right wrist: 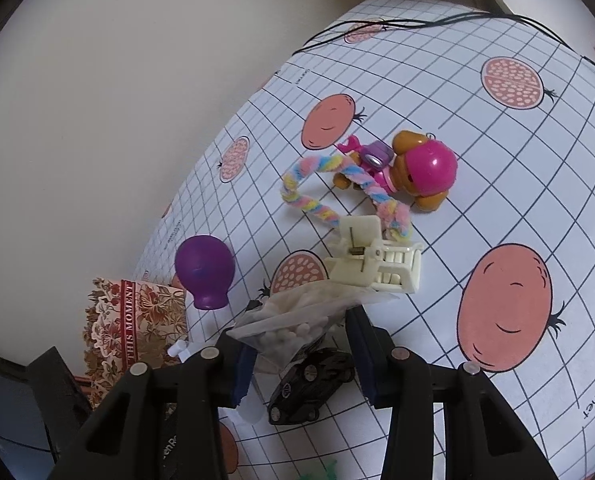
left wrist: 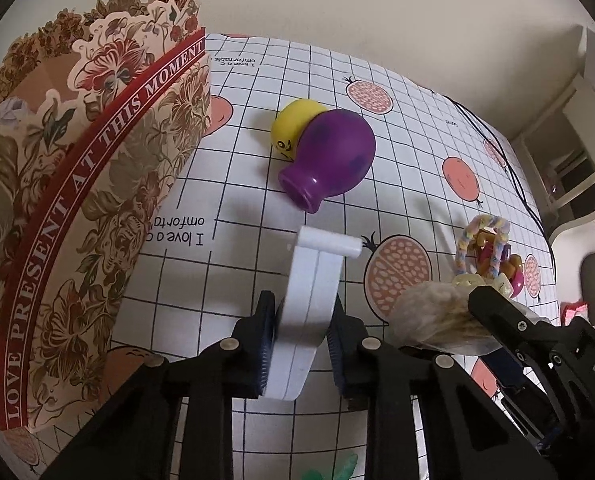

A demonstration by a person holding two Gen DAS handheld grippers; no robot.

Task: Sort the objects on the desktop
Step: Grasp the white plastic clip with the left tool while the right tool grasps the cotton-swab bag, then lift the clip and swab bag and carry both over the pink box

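In our left gripper (left wrist: 302, 354) we hold a white tape dispenser (left wrist: 306, 312). The jaws press on both of its flat sides, and it sticks up above the surface (left wrist: 249, 184), which wears a white cloth with black squares and pink fruit. Right beside it on the left stands a tall flowery box (left wrist: 77, 200) with a red band of words. Further off lies a purple rubber bulb (left wrist: 329, 160) on its side, touching a yellow ball (left wrist: 293, 122) behind it.

In our right gripper (right wrist: 303, 364) we hold a clear bag of small white pieces (right wrist: 297, 320). The jaws are fairly wide, with the bag between them and its crumpled top poking out in front. Under the bag on the cloth sits a small black toy car (right wrist: 313, 384). Just past the bag is a cream hair clip (right wrist: 373, 264). Near that lies a twisted fuzzy rope (right wrist: 317, 184) in pink, blue and yellow, and it rests across a toy puppy with a pink helmet (right wrist: 413, 168). Black cables (right wrist: 397, 22) run along the far edge.
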